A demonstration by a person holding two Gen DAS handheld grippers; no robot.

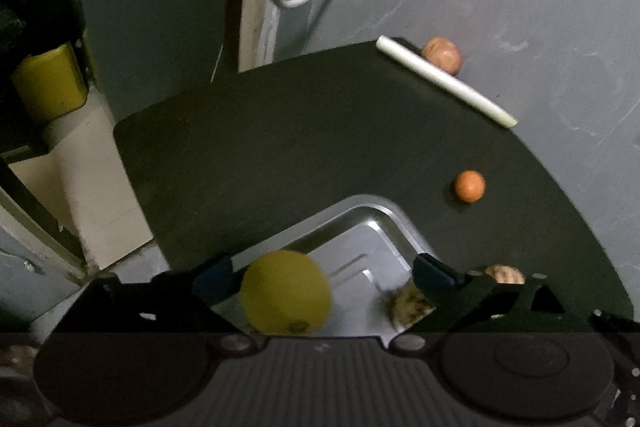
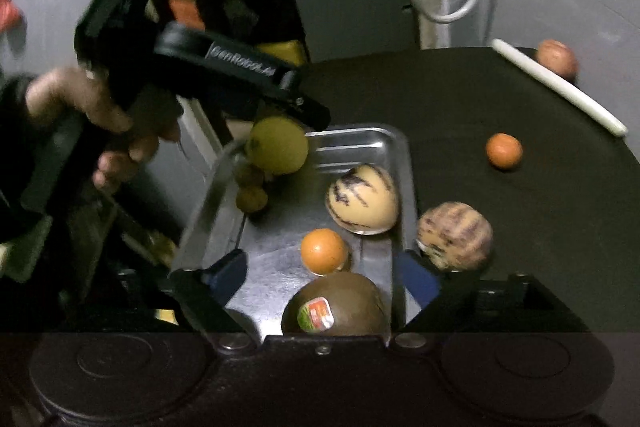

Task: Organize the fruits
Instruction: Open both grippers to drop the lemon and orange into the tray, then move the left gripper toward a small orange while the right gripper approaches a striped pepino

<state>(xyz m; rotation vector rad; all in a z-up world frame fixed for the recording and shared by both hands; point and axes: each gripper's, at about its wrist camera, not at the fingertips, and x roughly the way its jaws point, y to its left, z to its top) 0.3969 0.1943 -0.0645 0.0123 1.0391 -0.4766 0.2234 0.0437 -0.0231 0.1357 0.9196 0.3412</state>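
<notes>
A dark table (image 2: pixel 460 99) bears a metal tray (image 2: pixel 360 137). Above its far corner, the left gripper (image 1: pixel 320 277), jaws spread, frees a yellow fruit (image 1: pixel 286 291); the right gripper (image 2: pixel 320 277) idles open. Next: fetch the orange (image 2: pixel 504 151) beyond the tray.

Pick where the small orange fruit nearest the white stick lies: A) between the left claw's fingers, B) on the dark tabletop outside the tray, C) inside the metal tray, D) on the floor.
B: the small orange fruit sits alone on the dark tabletop, well apart from the metal tray and short of the white stick.
</notes>
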